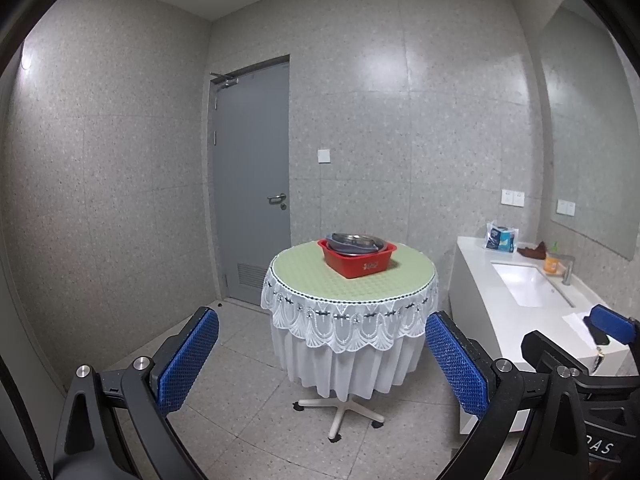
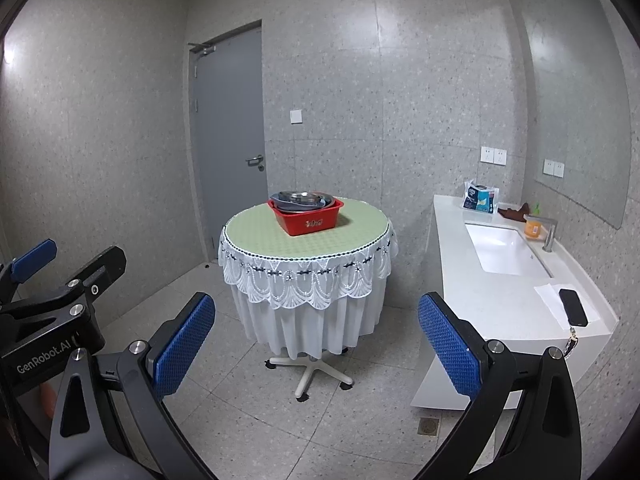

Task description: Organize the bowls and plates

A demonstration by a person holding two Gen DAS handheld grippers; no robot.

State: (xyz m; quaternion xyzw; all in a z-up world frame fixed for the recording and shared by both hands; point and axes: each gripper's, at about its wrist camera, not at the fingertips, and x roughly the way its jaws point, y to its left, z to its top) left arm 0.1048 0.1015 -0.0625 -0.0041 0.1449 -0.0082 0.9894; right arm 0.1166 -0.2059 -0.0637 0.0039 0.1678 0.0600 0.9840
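Holding both tools wide apart and empty, I note the left tool (image 1: 322, 364) and right tool (image 2: 316, 344) well short of the table (image 1: 304, 280). Ahead, metal bowls (image 2: 302, 199) sit stacked inside a red tub (image 2: 306, 218) on its top.

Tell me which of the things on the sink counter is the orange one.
The orange bottle beside the faucet, behind the sink basin. The other things there are a blue-and-white packet, a brown cloth and a black phone.
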